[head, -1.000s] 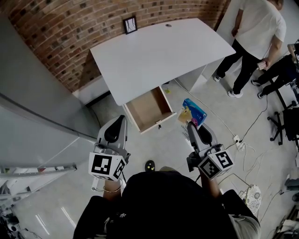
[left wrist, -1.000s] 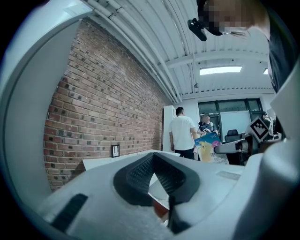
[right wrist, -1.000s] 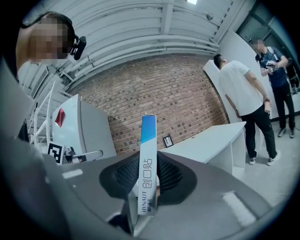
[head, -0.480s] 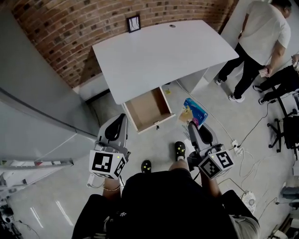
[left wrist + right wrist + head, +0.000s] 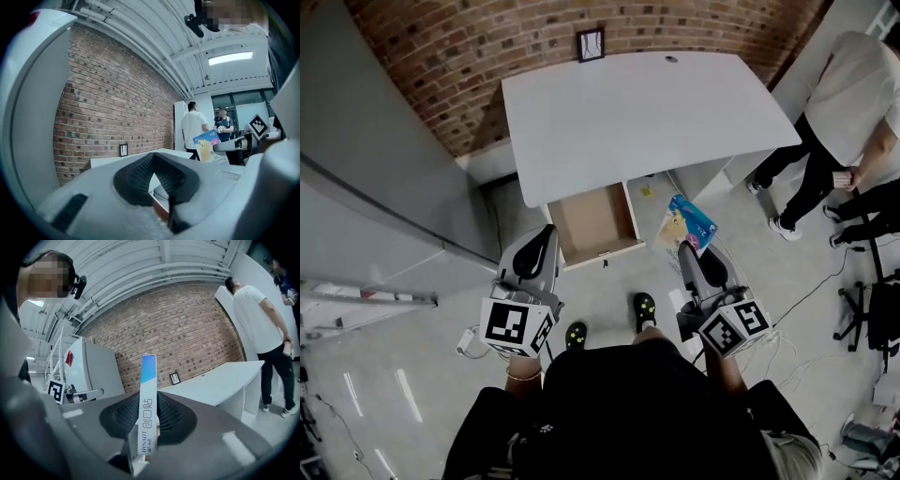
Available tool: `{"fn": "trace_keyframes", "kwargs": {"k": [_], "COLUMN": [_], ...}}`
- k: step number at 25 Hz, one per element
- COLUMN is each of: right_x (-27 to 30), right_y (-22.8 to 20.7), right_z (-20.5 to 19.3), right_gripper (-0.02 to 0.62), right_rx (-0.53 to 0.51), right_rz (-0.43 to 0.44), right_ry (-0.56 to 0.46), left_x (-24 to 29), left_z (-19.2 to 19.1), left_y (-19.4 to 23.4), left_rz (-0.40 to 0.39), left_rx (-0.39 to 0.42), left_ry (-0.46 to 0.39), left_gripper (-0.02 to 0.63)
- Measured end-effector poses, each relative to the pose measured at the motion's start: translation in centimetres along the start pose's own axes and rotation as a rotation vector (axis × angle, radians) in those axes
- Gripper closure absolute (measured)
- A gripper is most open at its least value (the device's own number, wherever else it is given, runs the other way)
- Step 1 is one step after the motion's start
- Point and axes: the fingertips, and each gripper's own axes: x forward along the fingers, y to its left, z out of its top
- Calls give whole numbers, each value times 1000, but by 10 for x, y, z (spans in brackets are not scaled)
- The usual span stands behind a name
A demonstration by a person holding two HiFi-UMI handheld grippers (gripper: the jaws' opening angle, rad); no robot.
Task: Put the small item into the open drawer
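Note:
The small item is a flat box, blue and yellow on its face [image 5: 688, 223], white with a blue top along its edge [image 5: 148, 376]. My right gripper [image 5: 695, 263] is shut on it and holds it upright, level, a short way right of the open drawer [image 5: 592, 221]. The wooden drawer is pulled out from under the white desk [image 5: 647, 112] and looks bare inside. My left gripper [image 5: 535, 260] hovers near the drawer's front left corner, its pads [image 5: 140, 176] meeting at the tips with nothing between them. The left gripper view also shows the box [image 5: 207, 145].
A small framed picture [image 5: 591, 44] stands at the desk's far edge against the brick wall. A grey cabinet [image 5: 375, 187] fills the left. A bystander in a white shirt [image 5: 858, 103] stands at the right. Cables [image 5: 806, 300] lie on the floor.
The holder of the grippers has stepped forward, feet now showing. Both grippers have come closer to the drawer, and the box stays in the right one.

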Motion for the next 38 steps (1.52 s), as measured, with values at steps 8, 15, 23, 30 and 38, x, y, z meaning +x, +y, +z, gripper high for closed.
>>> {"fn": "trace_keyframes", "kwargs": {"k": [8,15,23,30,38], "right_x": [26,45,69,80,87], "right_y": [-36,-60,-74,-75,-70], "right_z": [8,4,1,-7,-27], "right_gripper": [500,500,500,500,500], "right_rx": [-10,-12,-33,-76,-146], "right_rz": [113,237,408,522,621], "right_ry": [50,101,164,221,285], "left_x": [20,31,22,10,-10], "left_z": [-2,-1,-7,-16,-28], "left_y": [-9,-21,-33,-44,-56], "left_rz": [116,231,413,534,633], "left_rx": [-5,16,19,5,-10], "left_ry": [11,16,30,33,44], "left_gripper": [609,609,609,609,609]}}
